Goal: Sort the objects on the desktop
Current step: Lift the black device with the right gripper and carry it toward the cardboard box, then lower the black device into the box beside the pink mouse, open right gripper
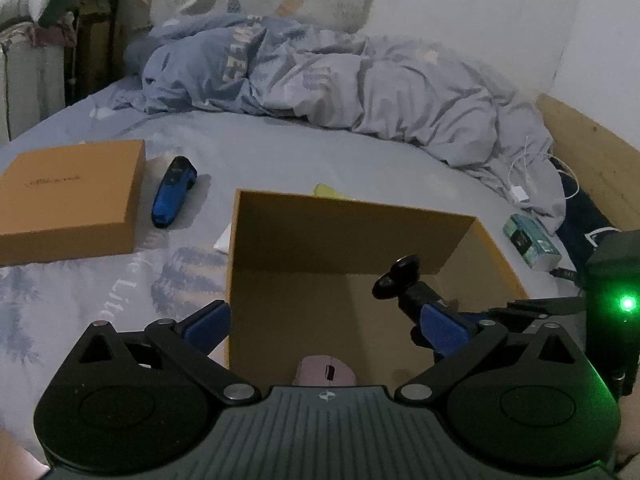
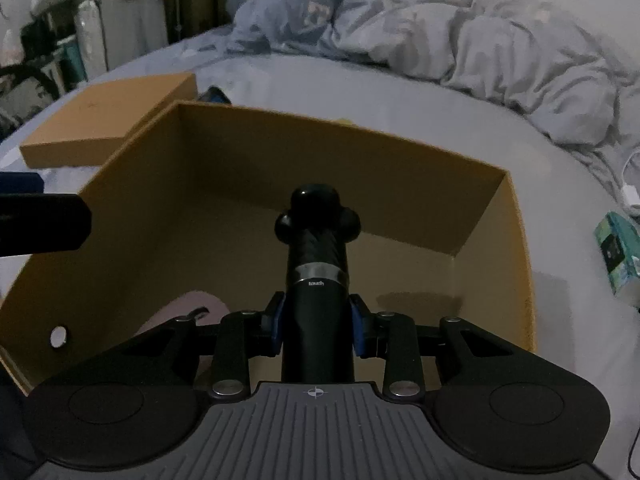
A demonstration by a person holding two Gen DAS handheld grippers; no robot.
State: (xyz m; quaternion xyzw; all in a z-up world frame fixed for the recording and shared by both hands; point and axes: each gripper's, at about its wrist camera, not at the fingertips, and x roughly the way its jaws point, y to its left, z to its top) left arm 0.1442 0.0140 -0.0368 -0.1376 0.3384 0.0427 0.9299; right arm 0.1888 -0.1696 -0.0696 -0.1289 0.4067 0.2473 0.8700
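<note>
An open tan cardboard box (image 1: 344,220) (image 2: 344,156) sits on the bed. A pink mouse (image 1: 325,370) (image 2: 182,312) lies inside it at the near side. My right gripper (image 2: 317,326) is shut on a black handheld device with a knobbed head (image 2: 317,248), held over the box interior; it shows in the left wrist view too (image 1: 402,278). My left gripper (image 1: 324,324) is open and empty, its fingers straddling the box's near left wall. A blue and black device (image 1: 172,192) lies on the sheet left of the box.
The tan box lid (image 1: 72,196) (image 2: 108,116) lies at the left. A teal tissue pack (image 1: 530,244) (image 2: 618,256) and a white charger cable (image 1: 520,184) lie at the right. A yellow item (image 1: 330,191) peeks behind the box. A crumpled duvet (image 1: 360,92) fills the back.
</note>
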